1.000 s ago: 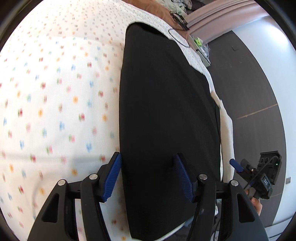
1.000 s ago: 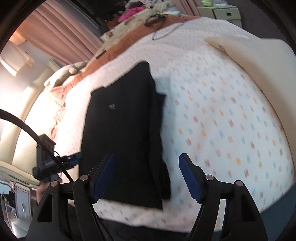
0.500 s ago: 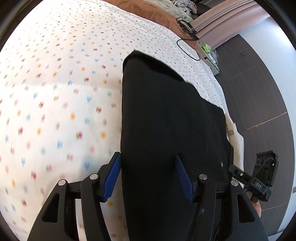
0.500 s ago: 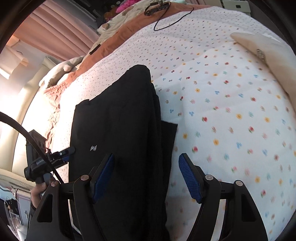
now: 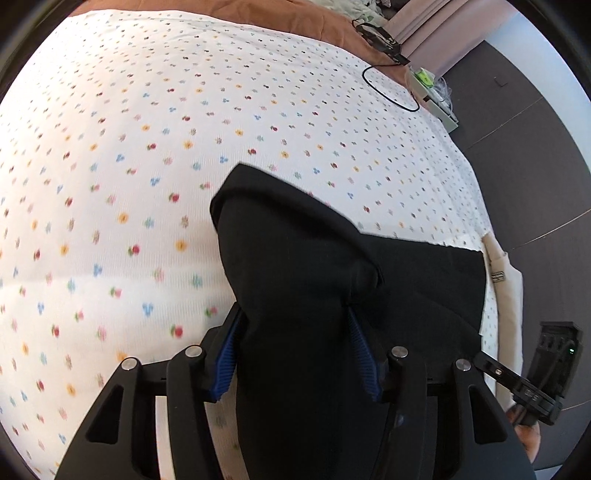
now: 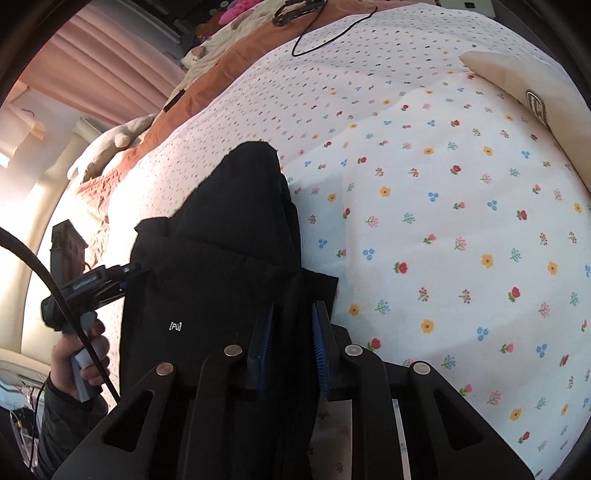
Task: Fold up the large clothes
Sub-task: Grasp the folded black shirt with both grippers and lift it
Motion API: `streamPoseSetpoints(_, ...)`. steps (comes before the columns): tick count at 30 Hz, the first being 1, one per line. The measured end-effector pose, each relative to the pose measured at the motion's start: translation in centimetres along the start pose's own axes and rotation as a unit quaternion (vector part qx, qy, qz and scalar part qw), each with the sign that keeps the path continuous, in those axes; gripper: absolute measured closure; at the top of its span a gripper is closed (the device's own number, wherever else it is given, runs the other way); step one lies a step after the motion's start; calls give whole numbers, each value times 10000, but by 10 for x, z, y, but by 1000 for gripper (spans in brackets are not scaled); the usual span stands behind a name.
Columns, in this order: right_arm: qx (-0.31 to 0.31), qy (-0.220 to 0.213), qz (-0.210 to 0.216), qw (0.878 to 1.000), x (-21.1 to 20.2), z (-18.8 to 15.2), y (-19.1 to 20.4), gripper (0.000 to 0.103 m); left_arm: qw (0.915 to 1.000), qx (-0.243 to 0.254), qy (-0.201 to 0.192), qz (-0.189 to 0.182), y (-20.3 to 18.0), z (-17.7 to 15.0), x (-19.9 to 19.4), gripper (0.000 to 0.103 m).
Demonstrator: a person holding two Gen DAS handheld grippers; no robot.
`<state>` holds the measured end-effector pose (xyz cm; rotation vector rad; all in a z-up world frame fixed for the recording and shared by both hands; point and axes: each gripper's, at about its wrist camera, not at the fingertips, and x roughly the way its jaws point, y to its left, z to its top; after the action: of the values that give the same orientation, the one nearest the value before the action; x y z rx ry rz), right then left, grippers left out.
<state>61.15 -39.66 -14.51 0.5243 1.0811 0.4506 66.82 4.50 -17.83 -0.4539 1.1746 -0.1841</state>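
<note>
A black garment (image 5: pixel 332 295) lies folded lengthwise on a flower-print bedspread (image 5: pixel 147 147). In the left wrist view its near end bunches up between the blue pads of my left gripper (image 5: pixel 295 350), whose jaws are closing on the cloth. In the right wrist view the garment (image 6: pixel 221 277), with a small white logo, rises in a ridge. My right gripper (image 6: pixel 291 347) is closing too, its pads pinching the garment's layered right edge. Each gripper shows in the other's view: the left (image 6: pixel 99 282) at the garment's left edge, the right (image 5: pixel 524 387) at the bed's side.
A cream pillow (image 6: pixel 517 81) rests at the bed's right. A black cable (image 5: pixel 391 88) loops on the far bedspread beside a brown blanket (image 5: pixel 295 22). Pink curtains (image 6: pixel 92 66) hang behind. Dark floor (image 5: pixel 535 166) runs along the bed's edge. A person's hand (image 6: pixel 81 358) holds the left gripper.
The right jaws have narrowed from wide open onto the garment's edge. The left gripper has drawn nearer, and the flat cloth between its pads now bunches up.
</note>
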Motion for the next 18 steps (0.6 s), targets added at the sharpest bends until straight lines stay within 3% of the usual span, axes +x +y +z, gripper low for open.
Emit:
streamPoseSetpoints(2, 50, 37, 106, 9999, -6, 1, -3, 83, 10000, 36, 25, -21, 1, 1, -4, 48)
streamPoseSetpoints(4, 25, 4, 125, 9999, -14, 1, -5, 57, 9999, 6, 6, -108, 3, 1, -9, 48)
streamPoseSetpoints(5, 35, -53, 175, 9998, -19, 1, -7, 30, 9998, -53, -27, -172, 6, -1, -15, 48)
streamPoseSetpoints(6, 71, -119, 259, 9996, -23, 1, -10, 24, 9997, -122, -47, -229, 10, -5, -21, 48)
streamPoseSetpoints(13, 483, 269, 981, 9936, -11, -5, -33, 24, 9980, -213, -91, -596, 21, -36, -45, 47)
streamPoseSetpoints(18, 745, 652, 1249, 9872, 6, -12, -42, 24, 9953, -435, -97, -856, 30, -61, -48, 34)
